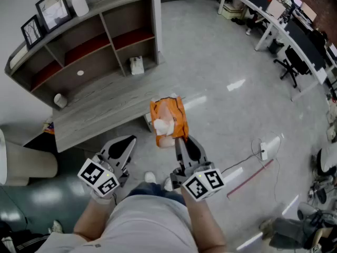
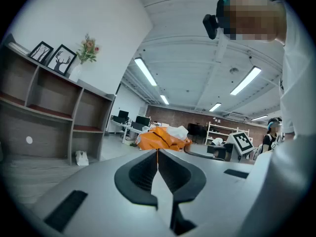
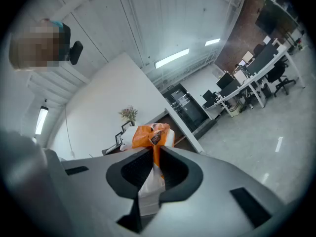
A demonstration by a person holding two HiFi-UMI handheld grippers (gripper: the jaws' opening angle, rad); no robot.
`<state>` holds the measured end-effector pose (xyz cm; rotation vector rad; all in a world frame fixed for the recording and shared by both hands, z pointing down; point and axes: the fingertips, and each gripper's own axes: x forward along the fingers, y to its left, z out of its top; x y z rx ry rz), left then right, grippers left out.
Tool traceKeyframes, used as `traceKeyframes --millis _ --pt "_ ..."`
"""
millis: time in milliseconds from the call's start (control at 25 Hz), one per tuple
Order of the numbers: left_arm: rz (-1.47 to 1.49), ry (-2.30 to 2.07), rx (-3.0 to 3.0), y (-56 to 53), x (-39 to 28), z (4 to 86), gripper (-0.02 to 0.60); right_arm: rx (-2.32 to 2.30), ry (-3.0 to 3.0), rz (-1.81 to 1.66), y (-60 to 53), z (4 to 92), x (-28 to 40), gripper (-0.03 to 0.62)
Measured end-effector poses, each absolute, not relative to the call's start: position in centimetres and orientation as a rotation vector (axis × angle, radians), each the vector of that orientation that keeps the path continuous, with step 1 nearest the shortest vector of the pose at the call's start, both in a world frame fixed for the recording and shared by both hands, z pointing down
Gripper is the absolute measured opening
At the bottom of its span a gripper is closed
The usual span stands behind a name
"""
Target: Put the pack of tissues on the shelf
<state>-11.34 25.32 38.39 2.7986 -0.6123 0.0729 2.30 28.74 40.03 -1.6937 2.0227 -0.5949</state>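
The pack of tissues (image 1: 168,121) is orange plastic with white tissue showing. It hangs in the air above the floor, in front of the grey bench. My right gripper (image 1: 179,142) is shut on the pack's near end. In the right gripper view the jaws pinch the pack's (image 3: 150,135) wrapper, at the right gripper (image 3: 155,154). My left gripper (image 1: 125,145) is shut with nothing in it, to the left of the pack and a little lower. In the left gripper view the pack (image 2: 161,138) shows beyond the shut left gripper (image 2: 158,153). The open-front shelf (image 1: 84,46) stands at the far left.
Picture frames (image 1: 46,15) and a white vase (image 1: 80,5) stand on top of the shelf. A white object (image 1: 137,65) sits at its foot. A low grey bench (image 1: 100,112) runs in front. Desks and chairs (image 1: 287,41) fill the right. A power strip (image 1: 263,151) lies on the floor.
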Motion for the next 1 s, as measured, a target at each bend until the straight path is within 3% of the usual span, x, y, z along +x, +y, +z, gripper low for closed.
traceKeyframes --millis 280,680,1000 --pt "0.068 -0.619 2.8 24.9 -12.2 38.3 0.017 -1.683 2.015 -0.583 28.2 39.8 1.6 0.051" --pt "-0.003 -0.639 2.78 18.3 -18.3 38.6 0.017 -1.731 1.99 -0.548 22.2 38.8 -1.8 0.051" --pt "0.006 -0.666 2.77 15.5 -18.6 39.7 0.017 -1.709 1.993 -0.566 18.6 39.8 -1.8 0.051"
